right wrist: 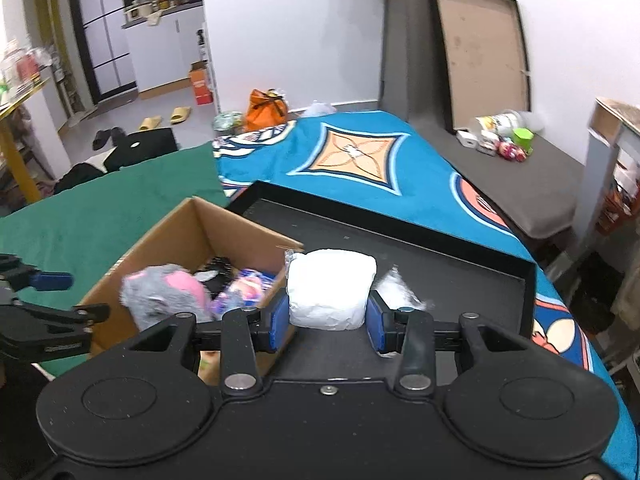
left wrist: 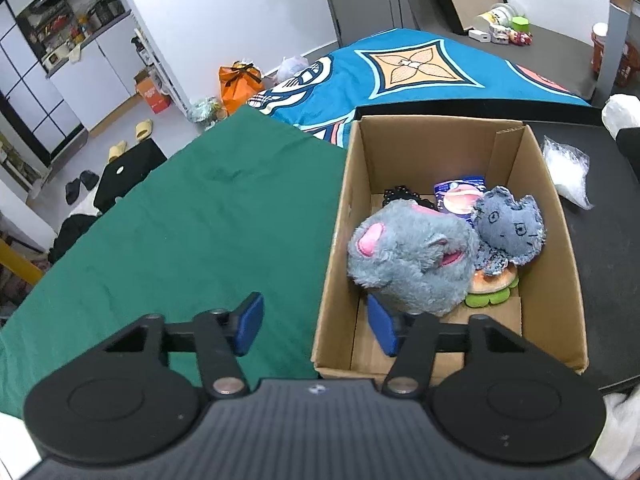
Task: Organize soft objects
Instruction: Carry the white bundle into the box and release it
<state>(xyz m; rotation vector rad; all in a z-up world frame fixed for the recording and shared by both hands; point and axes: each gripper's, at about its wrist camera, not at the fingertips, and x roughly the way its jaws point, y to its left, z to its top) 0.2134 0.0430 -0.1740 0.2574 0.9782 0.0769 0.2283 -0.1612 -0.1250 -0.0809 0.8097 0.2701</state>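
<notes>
1. Already in the open brown cardboard box (left wrist: 448,240), at the right centre of the left wrist view: a large grey plush animal with pink ears (left wrist: 412,260), a small blue-grey fabric cat doll (left wrist: 508,232), a burger-shaped soft toy with a green frill (left wrist: 494,286) under them, and a glossy printed packet (left wrist: 460,196) toward the back. This part of the sorting looks done.
2. The left hand-held gripper (left wrist: 316,326) hangs at the lower centre of that view with its blue pads apart and nothing pressed between them; one pad is over the green cloth (left wrist: 180,220), the other inside the box just beside the large plush.
3. The right hand-held gripper (right wrist: 327,322) is clamped on a white soft padded bundle (right wrist: 330,288), in the middle of the right wrist view, above the black bench (right wrist: 460,276) and just right of the box.
4. Left to do, as I judge it: put the white bundle into the box. A crinkled clear plastic bag (left wrist: 568,172) lies on the bench right of the box; whether it belongs in too I cannot tell.
</notes>
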